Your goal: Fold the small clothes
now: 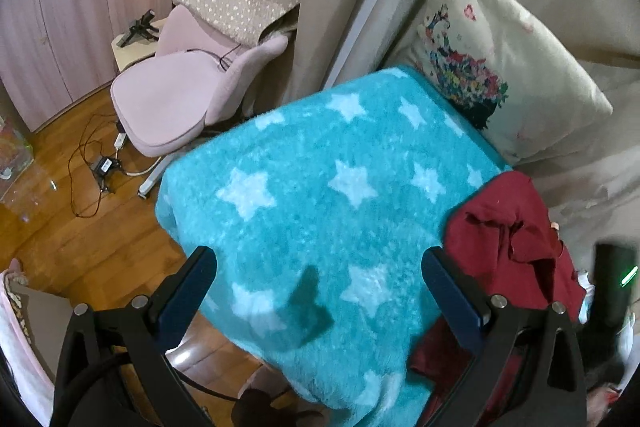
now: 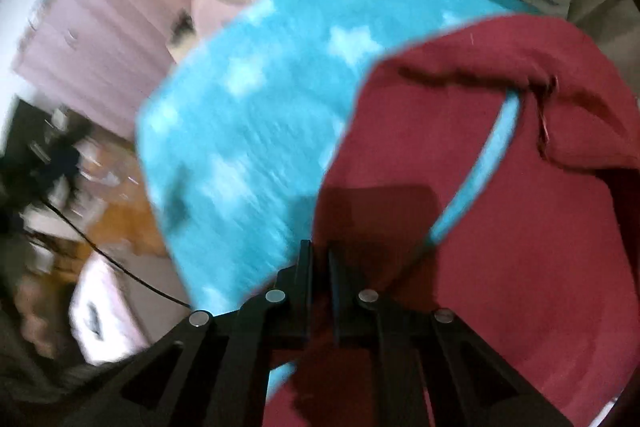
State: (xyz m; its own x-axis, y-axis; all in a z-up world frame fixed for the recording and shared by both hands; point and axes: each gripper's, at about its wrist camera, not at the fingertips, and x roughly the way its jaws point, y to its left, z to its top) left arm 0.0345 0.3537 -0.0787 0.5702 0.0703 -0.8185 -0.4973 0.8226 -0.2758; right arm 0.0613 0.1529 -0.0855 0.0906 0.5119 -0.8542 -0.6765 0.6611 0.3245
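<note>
A dark red garment (image 1: 516,247) lies crumpled at the right edge of a turquoise blanket with white stars (image 1: 320,195). My left gripper (image 1: 320,263) is open and empty above the blanket, its right finger next to the garment. In the blurred right wrist view, my right gripper (image 2: 320,255) is shut on the red garment (image 2: 500,207), pinching its near edge over the blanket (image 2: 248,115). Part of the right gripper shows as a dark blur (image 1: 612,287) at the right of the left wrist view.
A cream pillow with a floral print (image 1: 500,67) leans behind the blanket. A pink chair (image 1: 180,103) with a dotted cushion stands to the left, cables (image 1: 100,163) on the wooden floor. Curtains hang behind. Pink cupboards line the left wall.
</note>
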